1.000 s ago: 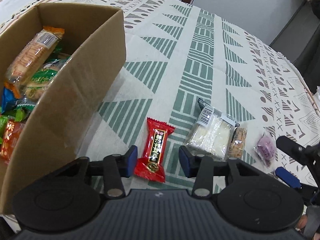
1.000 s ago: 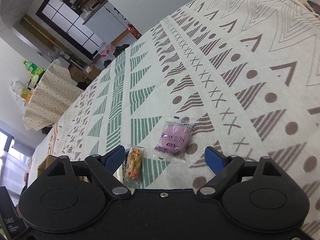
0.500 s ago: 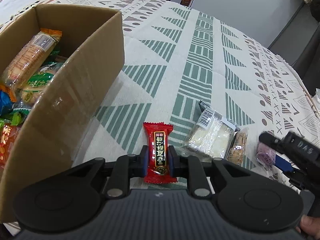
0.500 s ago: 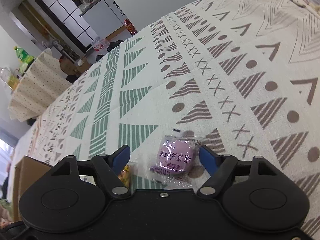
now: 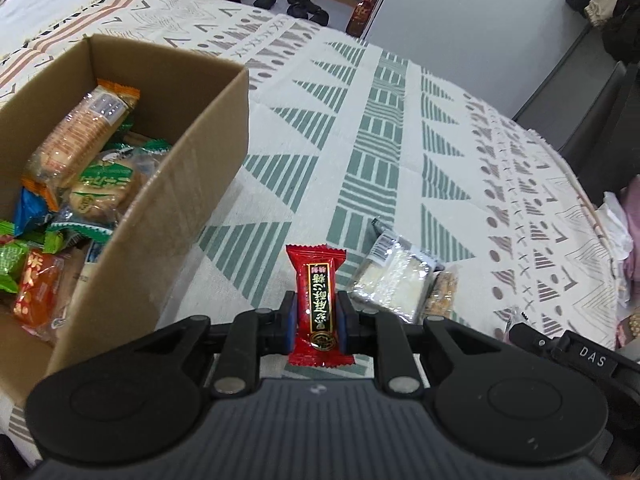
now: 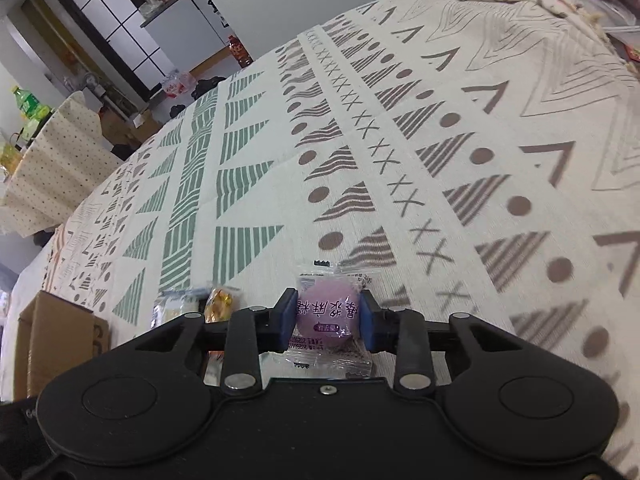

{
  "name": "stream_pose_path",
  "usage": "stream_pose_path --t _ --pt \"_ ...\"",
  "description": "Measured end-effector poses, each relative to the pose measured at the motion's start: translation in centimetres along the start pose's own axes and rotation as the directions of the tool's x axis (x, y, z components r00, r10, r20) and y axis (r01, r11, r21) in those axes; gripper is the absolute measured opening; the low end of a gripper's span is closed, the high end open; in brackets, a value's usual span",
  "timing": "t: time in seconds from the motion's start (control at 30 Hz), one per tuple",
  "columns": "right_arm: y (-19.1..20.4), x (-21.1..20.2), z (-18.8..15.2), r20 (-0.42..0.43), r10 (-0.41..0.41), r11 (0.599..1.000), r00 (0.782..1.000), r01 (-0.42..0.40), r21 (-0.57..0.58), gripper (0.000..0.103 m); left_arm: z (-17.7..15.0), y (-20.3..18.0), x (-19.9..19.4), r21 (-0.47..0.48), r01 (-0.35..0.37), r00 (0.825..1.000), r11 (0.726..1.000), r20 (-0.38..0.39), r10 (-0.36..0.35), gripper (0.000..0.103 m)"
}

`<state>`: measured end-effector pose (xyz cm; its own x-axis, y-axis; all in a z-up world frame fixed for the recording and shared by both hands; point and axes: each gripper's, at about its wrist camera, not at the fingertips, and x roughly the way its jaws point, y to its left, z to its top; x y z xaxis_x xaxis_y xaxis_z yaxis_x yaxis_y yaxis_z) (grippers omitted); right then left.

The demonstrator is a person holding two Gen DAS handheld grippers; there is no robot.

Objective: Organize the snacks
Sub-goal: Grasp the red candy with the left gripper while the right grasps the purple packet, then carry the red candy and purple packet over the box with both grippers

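My left tool (image 5: 317,317) is closed on the red candy (image 5: 319,302). The pads press its two long sides, so the wrapper stands upright between them and its ends stick out free above and below. I think I hold it in the middle so that it will not swing or slip when I carry it.

The box (image 5: 192,184) stands just to the left of this tool, open at the top and already holding many snacks. It is near so the way for each snack is short. My guess is that the red candy goes there next.

My right tool (image 6: 327,317) is closing on the purple sweet (image 6: 326,308). The round sweet lies between the pads in its clear wrapper, and the pads appear to touch its sides. I take it on the round body, not on the thin wrapper edge, because the edge would fold. It seems to rest on the desk (image 6: 440,140).

Two more snacks lie on the cloth between my tools: a white pack (image 5: 394,282) and, touching it on the right, a small brown snack (image 5: 442,294). They wait close together for later.
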<state>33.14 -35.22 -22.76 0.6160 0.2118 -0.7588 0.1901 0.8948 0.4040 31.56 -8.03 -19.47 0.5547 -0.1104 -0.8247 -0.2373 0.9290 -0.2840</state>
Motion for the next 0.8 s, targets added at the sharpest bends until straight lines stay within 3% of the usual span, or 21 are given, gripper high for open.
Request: stream_pose_path --t 0.3,0.8 --pt "1.5 -4.2 -0.9 0.038 0.052 0.998 0.998 -0.053 0.032 0.032 0.1 0.4 -3.4 0.0 0.077 0.996 0.997 0.046 -0.077 0.019" --pt "7.5 -9.8 -2.0 0.106 0.107 0.994 0.989 -0.104 -0.036 0.032 2.0 3.4 -8.4 -0.067 0.164 0.979 0.984 0.132 -0.155 0.019"
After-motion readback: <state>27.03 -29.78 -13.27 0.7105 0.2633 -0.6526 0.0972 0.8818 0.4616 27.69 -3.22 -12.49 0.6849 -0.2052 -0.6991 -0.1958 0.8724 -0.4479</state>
